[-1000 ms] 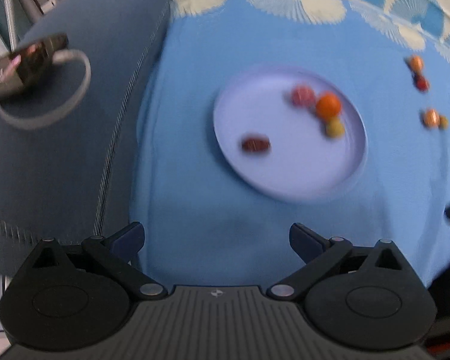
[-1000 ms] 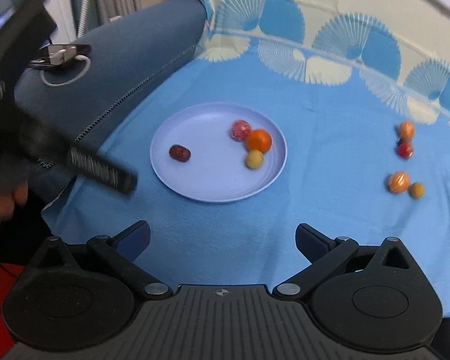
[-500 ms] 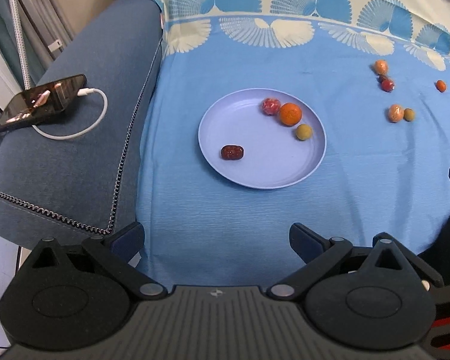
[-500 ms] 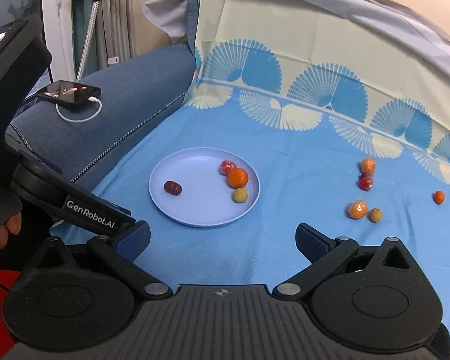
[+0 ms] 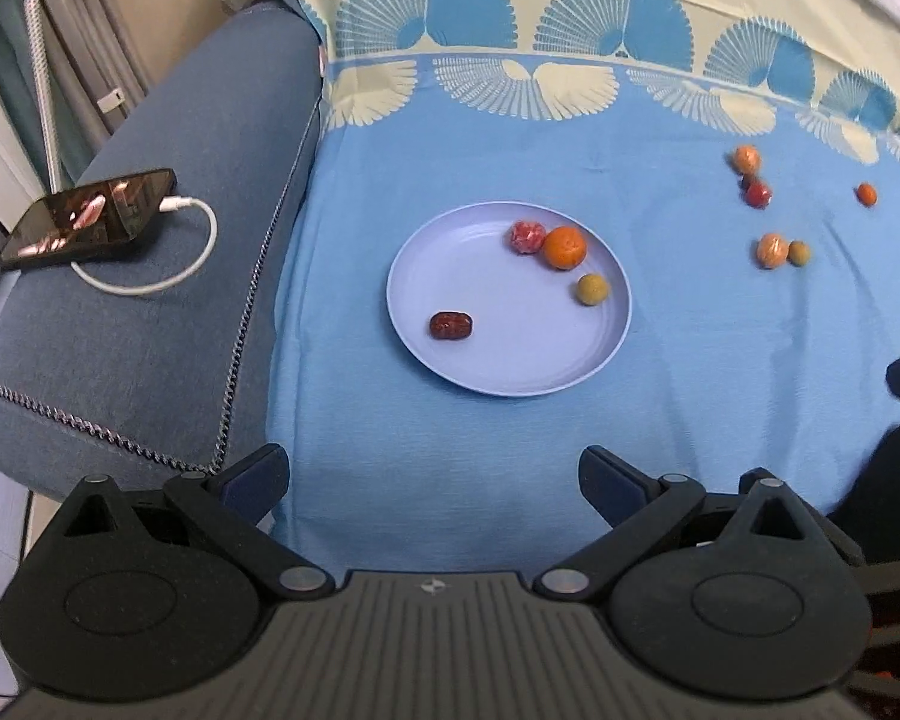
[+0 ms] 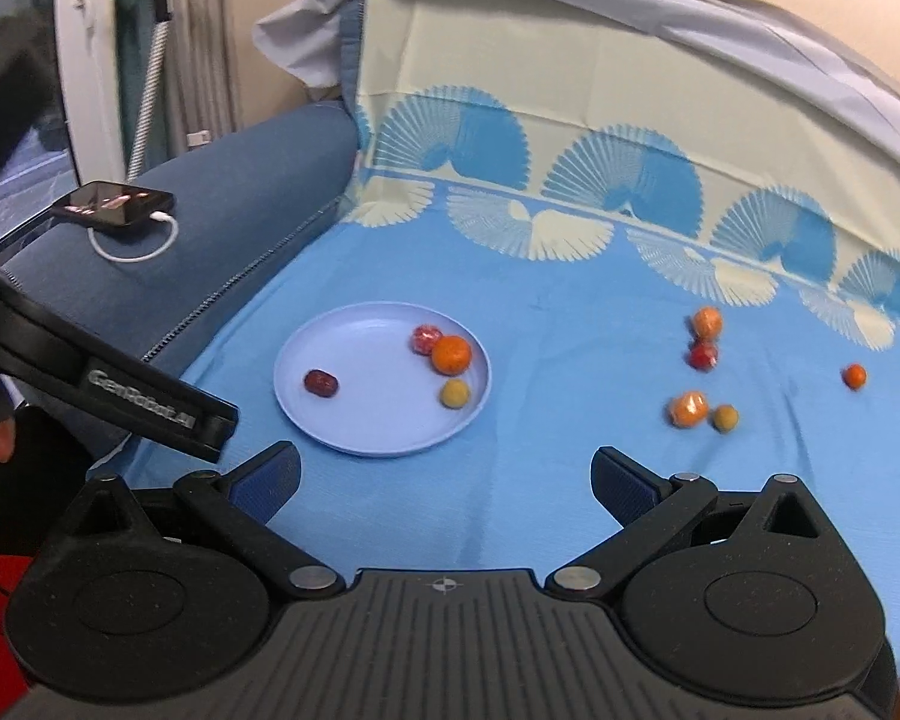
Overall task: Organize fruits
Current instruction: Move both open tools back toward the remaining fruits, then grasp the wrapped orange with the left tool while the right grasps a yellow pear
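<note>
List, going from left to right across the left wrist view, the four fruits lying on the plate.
Dark red date → wrapped pink-red fruit → orange → small yellow-green fruit, all on the plate.

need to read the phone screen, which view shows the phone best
The left wrist view: the phone lies large and nearly face-on on the sofa arm, cable plugged in. The right wrist view shows the phone smaller, far off and at a shallow angle.
</note>
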